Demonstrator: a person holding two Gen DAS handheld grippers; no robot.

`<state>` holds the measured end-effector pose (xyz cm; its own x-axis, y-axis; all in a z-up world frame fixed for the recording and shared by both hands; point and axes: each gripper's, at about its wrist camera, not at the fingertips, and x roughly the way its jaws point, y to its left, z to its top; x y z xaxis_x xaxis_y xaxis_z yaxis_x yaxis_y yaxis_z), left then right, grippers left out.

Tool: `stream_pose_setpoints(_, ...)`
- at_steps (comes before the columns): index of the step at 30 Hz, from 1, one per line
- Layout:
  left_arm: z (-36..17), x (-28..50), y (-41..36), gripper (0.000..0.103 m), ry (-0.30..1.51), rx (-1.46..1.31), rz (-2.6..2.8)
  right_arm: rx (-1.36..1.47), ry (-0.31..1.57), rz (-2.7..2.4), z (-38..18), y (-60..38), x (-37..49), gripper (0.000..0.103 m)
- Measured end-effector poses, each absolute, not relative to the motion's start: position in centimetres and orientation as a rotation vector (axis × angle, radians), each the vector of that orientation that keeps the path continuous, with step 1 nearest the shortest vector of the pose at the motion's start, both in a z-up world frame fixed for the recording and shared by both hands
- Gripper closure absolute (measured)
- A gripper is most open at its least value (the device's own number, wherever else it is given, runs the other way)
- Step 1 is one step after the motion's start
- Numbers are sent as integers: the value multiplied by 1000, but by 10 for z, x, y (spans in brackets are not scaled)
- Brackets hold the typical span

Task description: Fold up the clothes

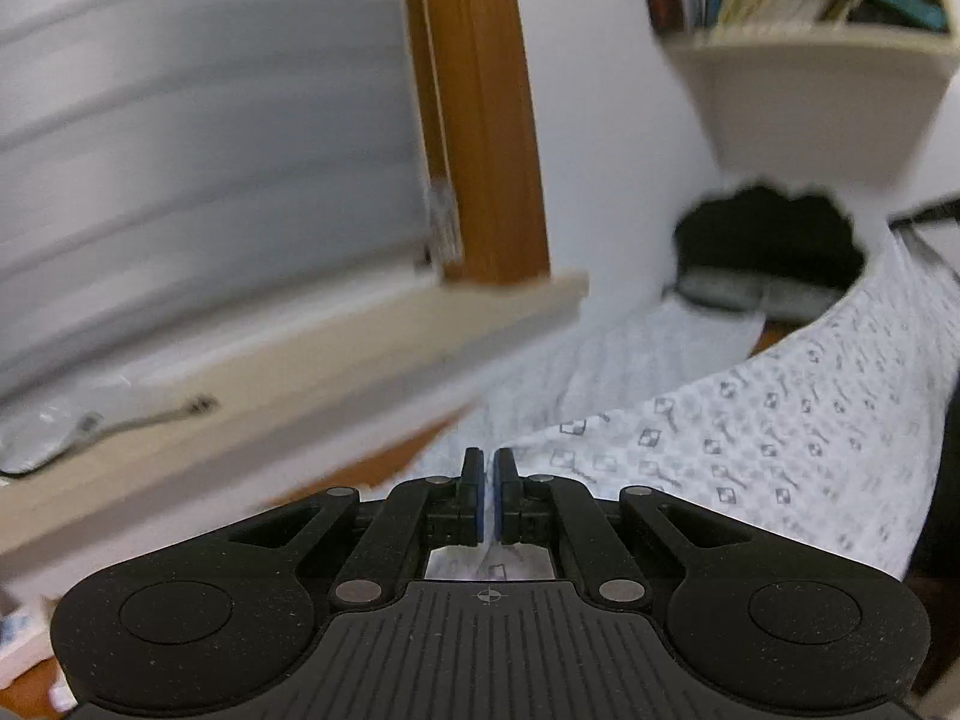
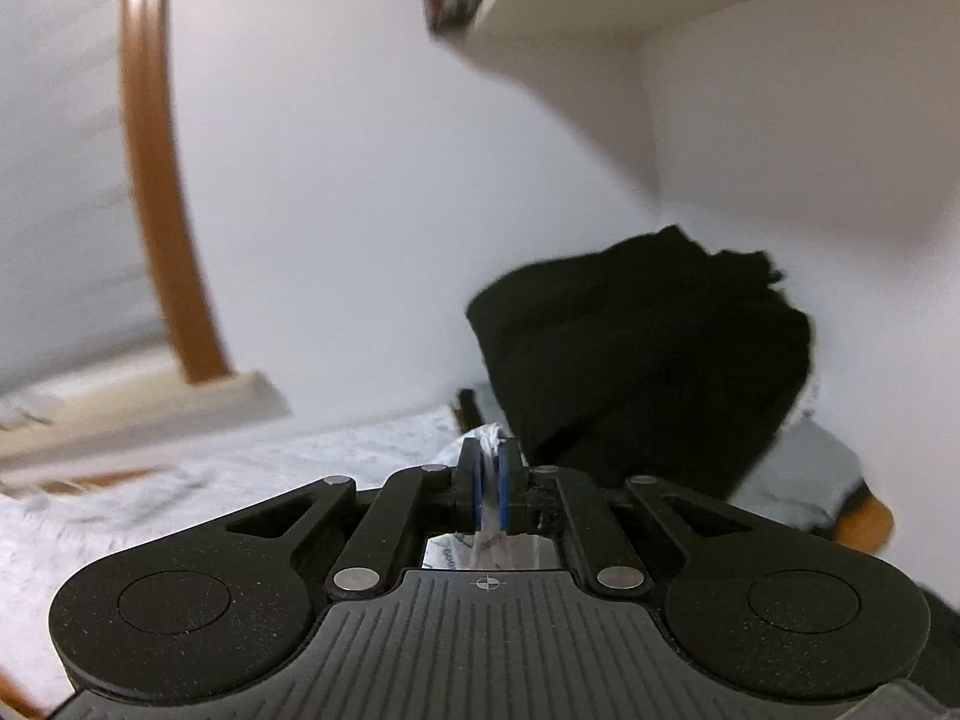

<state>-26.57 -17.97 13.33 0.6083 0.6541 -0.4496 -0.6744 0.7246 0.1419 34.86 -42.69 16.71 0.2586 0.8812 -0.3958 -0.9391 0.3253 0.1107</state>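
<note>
1. Black gripper bodies fill the near edge of both wrist views; we see the left gripper (image 1: 489, 465) clenched on a thin edge of the white patterned cloth (image 1: 750, 438), the fabric pinched between its blue pads.
2. We see the right gripper (image 2: 489, 456) likewise clenched on a bunched edge of the same cloth (image 2: 240, 474), with a little fabric poking up between its fingers.
3. From the left gripper, the cloth sweeps away to the right in a raised, curving sheet; the rest lies on the brown table (image 1: 384, 462) beyond.
4. Far behind the cloth, we make out a black garment (image 2: 648, 354) heaped against the white wall (image 2: 336, 180), over something grey.
5. To the left stands a wooden window frame (image 1: 480, 120) above a pale sill (image 1: 300, 360); a shelf (image 1: 810, 90) holding books hangs upper right.
</note>
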Motion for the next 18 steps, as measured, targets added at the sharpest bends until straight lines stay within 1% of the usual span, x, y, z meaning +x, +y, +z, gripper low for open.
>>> stream_pose_setpoints(1,124,-257,-169,99,525,-63,777,-190,435,1221,155,-405,349,90)
stream_pose_setpoints(4,93,-239,-138,99,587,-128,833,-243,507,1198,119,-351,347,88)
stream_pose_setpoints(6,79,-235,-128,99,611,-156,858,-256,520,1218,105,-341,338,88)
stream_pose_setpoints(9,69,-239,-124,99,623,-183,870,-269,524,1266,90,-340,320,79)
stream_pose_setpoints(12,67,-245,-128,99,623,-192,874,-308,531,1316,78,-348,308,79)
stream_pose_setpoints(17,56,-245,-116,99,654,-197,893,-345,595,1361,55,-341,307,78)
stream_pose_setpoints(18,52,-245,-114,103,670,-195,904,-355,593,1359,51,-338,306,78)
